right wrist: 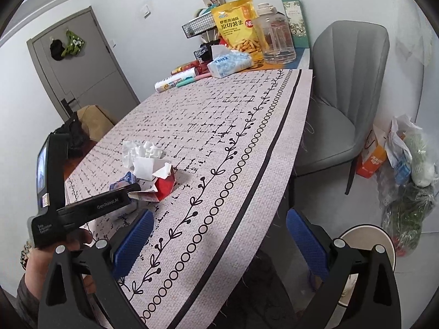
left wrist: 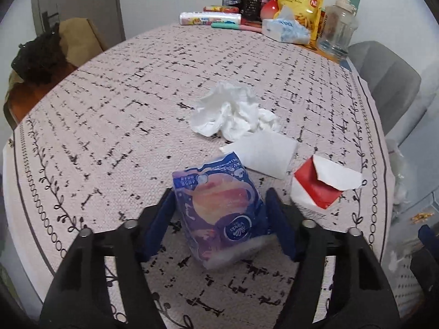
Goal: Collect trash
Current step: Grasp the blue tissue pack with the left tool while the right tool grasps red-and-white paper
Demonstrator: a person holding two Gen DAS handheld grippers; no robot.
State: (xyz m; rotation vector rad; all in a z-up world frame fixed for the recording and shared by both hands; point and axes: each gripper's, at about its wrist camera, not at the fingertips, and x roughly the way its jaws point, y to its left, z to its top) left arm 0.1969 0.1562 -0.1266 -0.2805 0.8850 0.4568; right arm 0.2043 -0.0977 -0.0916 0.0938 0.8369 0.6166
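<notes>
A table (left wrist: pixel 115 104) draped in a pale woven cloth with black dashes and a vine-and-ring border fills both views, standing in a white-walled room with a grey door (right wrist: pixel 82 74) and a grey upholstered chair (right wrist: pixel 345 104) at its far side. Along the back edge stand a yellow snack bag (left wrist: pixel 300 2), a clear plastic jar (left wrist: pixel 338 27), a blue-and-white tissue pack (left wrist: pixel 285 30) and a wrapped roll (left wrist: pixel 210 18).

Near the front edge lies the trash: a crumpled white tissue (left wrist: pixel 233 111), a flat white paper sheet (left wrist: pixel 264 153) just beside it, and a torn red-and-white carton (left wrist: pixel 319 189) to the right of the sheet.

The left gripper (left wrist: pixel 219 208) points down at a blue-purple Vinda tissue packet (left wrist: pixel 219 208), which stands between its blue pads. The left pad touches the packet's side; the right pad sits at or just beside its other edge, and whether it presses cannot be told. The packet's base rests on the cloth.

The right gripper (right wrist: pixel 219 241) hangs over the table's near edge with its jaws wide apart and nothing between them. Beyond it, on the floor by the chair, bulging plastic bags (right wrist: pixel 408 181) lie heaped beside an orange box (right wrist: pixel 371 161).
</notes>
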